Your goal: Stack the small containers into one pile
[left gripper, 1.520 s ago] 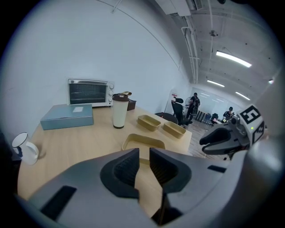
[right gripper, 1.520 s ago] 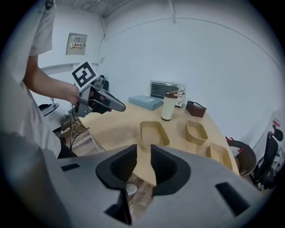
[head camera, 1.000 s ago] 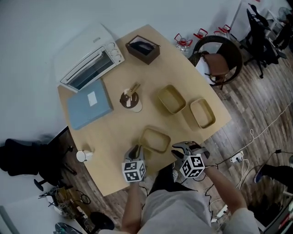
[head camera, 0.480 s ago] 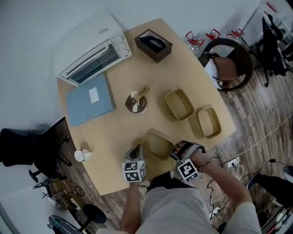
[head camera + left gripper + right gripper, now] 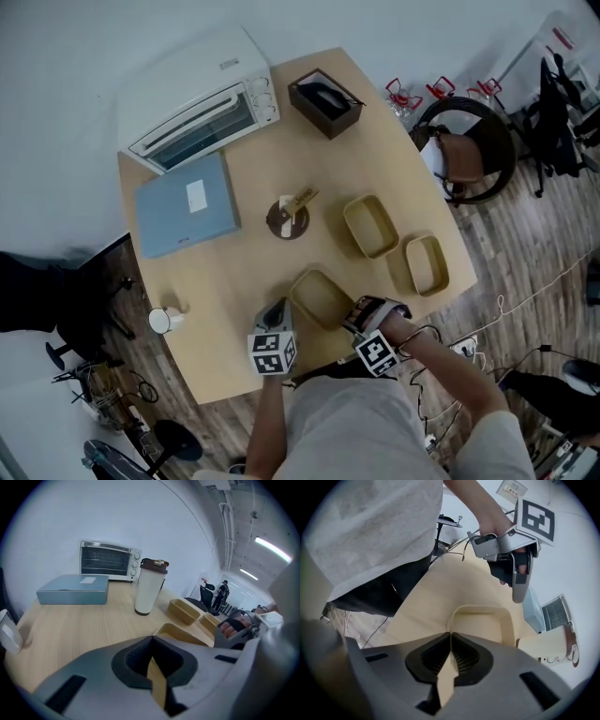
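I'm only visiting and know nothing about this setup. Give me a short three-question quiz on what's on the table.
1. How many tan containers are on the table?
2. True or false: the tan containers are already stacked into one pile.
3. What is the left hand-held gripper shut on? A) toaster oven B) rim of the nearest container C) blue box
Key: 1) three; 2) false, none sits in another; 3) B.

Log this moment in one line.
left gripper: shut on nearest container rim | right gripper: jaws closing on its other rim | stack: not started
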`<state>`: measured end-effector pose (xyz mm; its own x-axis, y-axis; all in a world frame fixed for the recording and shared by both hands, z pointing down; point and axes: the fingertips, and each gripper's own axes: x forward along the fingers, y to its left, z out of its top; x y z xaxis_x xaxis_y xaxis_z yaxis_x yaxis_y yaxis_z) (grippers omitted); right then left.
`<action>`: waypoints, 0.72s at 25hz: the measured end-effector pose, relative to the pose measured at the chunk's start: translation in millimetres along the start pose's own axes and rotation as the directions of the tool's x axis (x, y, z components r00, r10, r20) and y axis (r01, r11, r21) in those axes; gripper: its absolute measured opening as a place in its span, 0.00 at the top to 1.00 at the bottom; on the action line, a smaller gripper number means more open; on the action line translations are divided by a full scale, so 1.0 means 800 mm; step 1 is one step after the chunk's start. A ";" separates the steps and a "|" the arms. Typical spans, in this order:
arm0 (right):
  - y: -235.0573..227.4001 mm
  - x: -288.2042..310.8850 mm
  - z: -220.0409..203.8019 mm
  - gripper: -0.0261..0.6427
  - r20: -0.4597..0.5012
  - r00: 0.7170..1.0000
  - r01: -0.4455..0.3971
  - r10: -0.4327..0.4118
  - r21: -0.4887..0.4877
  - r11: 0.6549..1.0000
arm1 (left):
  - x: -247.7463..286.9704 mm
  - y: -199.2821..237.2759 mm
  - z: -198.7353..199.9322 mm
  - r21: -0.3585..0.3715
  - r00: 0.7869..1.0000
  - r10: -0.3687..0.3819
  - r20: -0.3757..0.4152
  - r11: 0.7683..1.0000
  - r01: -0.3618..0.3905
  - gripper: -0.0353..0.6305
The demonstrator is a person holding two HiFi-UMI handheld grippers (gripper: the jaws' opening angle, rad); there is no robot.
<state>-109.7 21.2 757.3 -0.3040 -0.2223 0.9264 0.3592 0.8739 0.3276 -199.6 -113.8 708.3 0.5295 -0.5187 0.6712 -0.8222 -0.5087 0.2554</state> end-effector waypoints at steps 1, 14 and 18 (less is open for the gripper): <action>-0.004 0.000 0.000 0.93 -0.002 1.000 0.003 -0.003 0.004 1.000 | 0.001 -0.002 0.002 0.001 1.000 -0.005 0.002 1.000 0.005 0.94; -0.054 -0.044 -0.031 0.94 -0.036 0.997 0.068 -0.065 0.088 0.994 | 0.018 -0.070 0.044 0.087 0.989 -0.139 0.049 0.987 0.135 0.94; -0.056 -0.058 -0.049 0.94 -0.071 0.994 0.089 -0.081 0.107 0.990 | 0.023 -0.092 0.050 0.120 0.984 -0.171 0.047 0.979 0.165 0.94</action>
<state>-77.3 -24.0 706.8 -0.2690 -0.3226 0.9075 0.2342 0.8920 0.3865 -120.8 -113.5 674.1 0.6719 -0.4558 0.5838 -0.6925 -0.6661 0.2769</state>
